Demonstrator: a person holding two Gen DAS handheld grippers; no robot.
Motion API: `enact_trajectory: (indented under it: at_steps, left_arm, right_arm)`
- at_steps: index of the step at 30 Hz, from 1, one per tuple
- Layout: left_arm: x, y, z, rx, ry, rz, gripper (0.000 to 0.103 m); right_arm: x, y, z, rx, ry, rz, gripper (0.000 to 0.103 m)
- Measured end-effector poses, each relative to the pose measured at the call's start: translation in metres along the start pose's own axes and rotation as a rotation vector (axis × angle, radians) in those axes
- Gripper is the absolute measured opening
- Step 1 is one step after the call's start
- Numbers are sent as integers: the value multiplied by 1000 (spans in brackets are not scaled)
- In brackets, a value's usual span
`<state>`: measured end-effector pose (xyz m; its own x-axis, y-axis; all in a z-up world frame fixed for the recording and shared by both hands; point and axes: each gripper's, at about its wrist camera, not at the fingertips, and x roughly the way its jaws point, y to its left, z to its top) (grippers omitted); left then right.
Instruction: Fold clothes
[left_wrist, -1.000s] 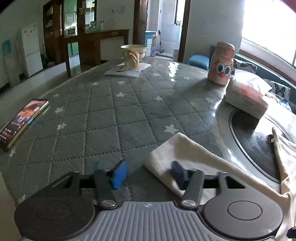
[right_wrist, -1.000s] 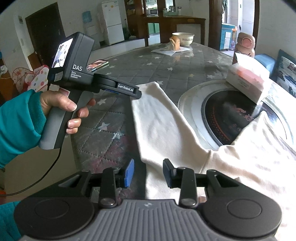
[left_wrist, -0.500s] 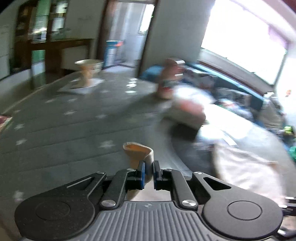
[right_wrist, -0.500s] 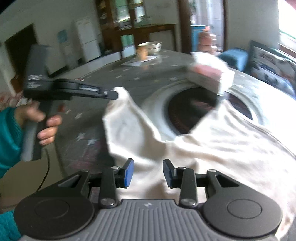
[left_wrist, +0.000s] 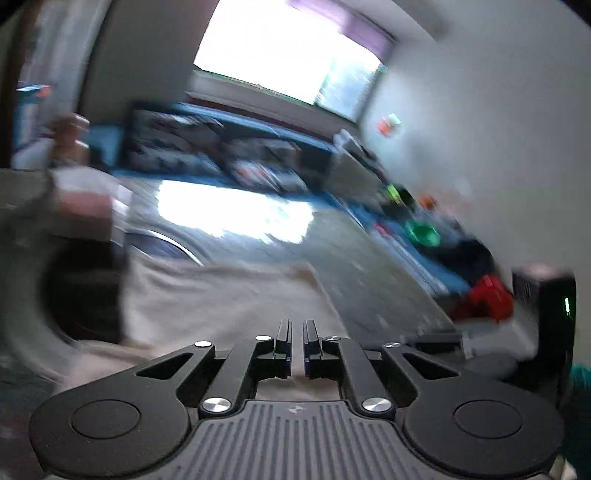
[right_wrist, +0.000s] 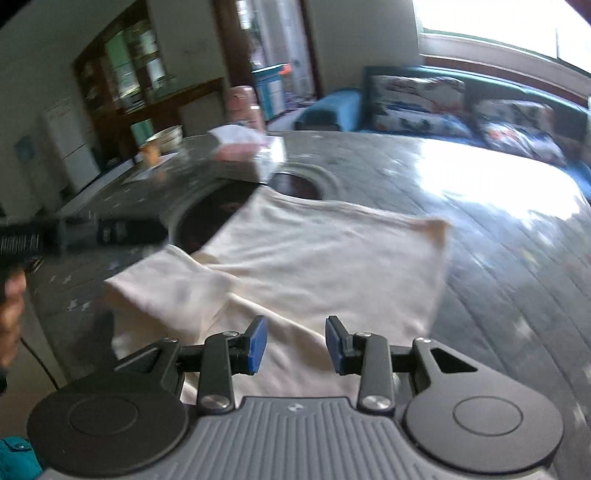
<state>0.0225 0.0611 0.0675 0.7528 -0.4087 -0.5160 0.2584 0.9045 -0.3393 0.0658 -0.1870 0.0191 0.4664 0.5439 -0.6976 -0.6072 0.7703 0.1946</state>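
Observation:
A cream T-shirt (right_wrist: 332, 258) lies spread on the quilted grey table (right_wrist: 498, 258), partly over a dark round inset (right_wrist: 207, 218). Its left sleeve (right_wrist: 170, 284) is lifted and doubled over the shirt body. My left gripper (right_wrist: 110, 234) comes in from the left with its tip at the sleeve's raised edge. In the blurred left wrist view my left gripper (left_wrist: 297, 343) is shut, with pale cloth (left_wrist: 221, 295) showing in the slit and underneath. My right gripper (right_wrist: 297, 345) hovers open over the shirt's near part, its blue pads (right_wrist: 258, 343) holding nothing.
A tissue box (right_wrist: 247, 151), a pink bottle (right_wrist: 243, 99) and a bowl (right_wrist: 166, 134) stand at the far side of the table. A blue sofa (right_wrist: 443, 99) with cushions runs under the window. A person's hand (right_wrist: 11, 295) holds the left gripper's handle.
My left gripper closed on the sleeve, lifted it and swung right over the shirt. Both views turned right toward the window. My right gripper stayed open and moved over the shirt.

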Motion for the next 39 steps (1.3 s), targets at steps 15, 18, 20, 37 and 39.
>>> enact_trajectory:
  at_steps: [15,18,20,37,39]
  left_arm:
    - [-14,55,-37,40,115,234,38]
    - [-21,63,-48,68,113,285,44]
    - [-28,67,-53,69,111,301,47]
    - [-37,77,-73,124,76,405,66]
    - [-36,79,-72,117,73,414,66]
  right_arm:
    - [31,19,-8,-1,60,152,35]
    - [50,32,1,-7,80,197,35]
    - [66,40,7,9,99,230,34]
    - [53,79,50,-47,37,243,6]
    - [40,82,58,-65,4,234,6]
